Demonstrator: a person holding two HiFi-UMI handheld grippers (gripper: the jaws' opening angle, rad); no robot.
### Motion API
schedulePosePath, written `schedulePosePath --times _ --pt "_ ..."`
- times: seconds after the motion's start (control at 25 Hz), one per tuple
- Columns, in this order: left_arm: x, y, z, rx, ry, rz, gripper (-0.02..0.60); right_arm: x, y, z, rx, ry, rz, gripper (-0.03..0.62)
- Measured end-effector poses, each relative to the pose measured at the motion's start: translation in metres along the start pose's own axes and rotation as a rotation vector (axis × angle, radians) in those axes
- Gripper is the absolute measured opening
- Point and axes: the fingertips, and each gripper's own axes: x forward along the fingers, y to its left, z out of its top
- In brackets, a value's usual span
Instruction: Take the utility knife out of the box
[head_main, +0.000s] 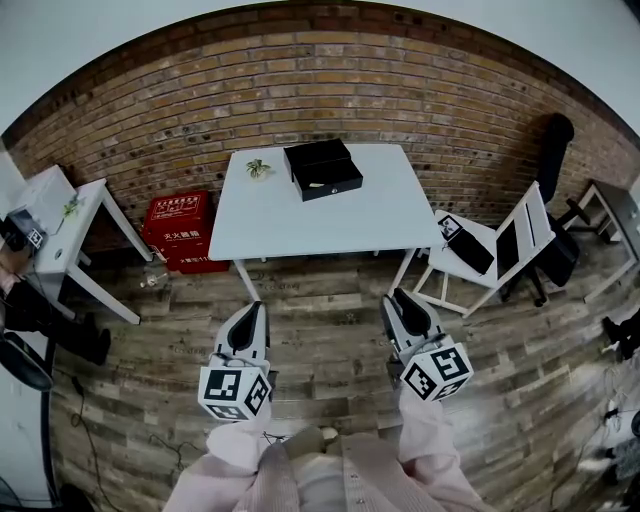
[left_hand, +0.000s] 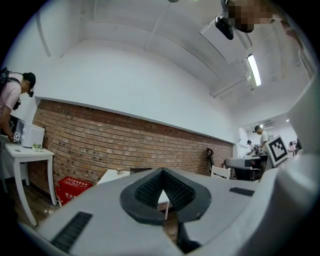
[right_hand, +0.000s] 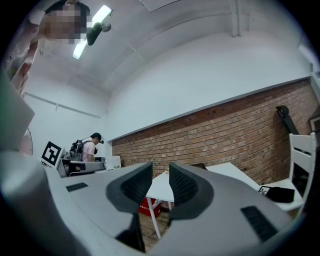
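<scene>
A black box lies on the far half of the white table, with a small green sprig to its left. No utility knife shows in any view. Both grippers hang over the wooden floor well short of the table, pointing at it. The left gripper is shut, its tips meeting with nothing between them. The right gripper is open, a clear gap between its pads and nothing in it.
A red crate stands on the floor left of the table. A white side table is at far left, with a person beside it. A white folding chair carrying a black item and a black office chair stand right.
</scene>
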Motion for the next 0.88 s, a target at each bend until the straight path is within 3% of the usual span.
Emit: schedulePosePath --times 0.28,0.88 --pt "0.011 0.003 -0.004 0.001 0.012 0.015 -0.008 0.014 -0.009 -0.004 0.020 0.020 0.026 0.144" --pt "0.078 0.043 -0.017 -0.016 0.046 0.030 -0.008 0.082 -0.046 -0.026 0.043 0.070 0.029 0.156"
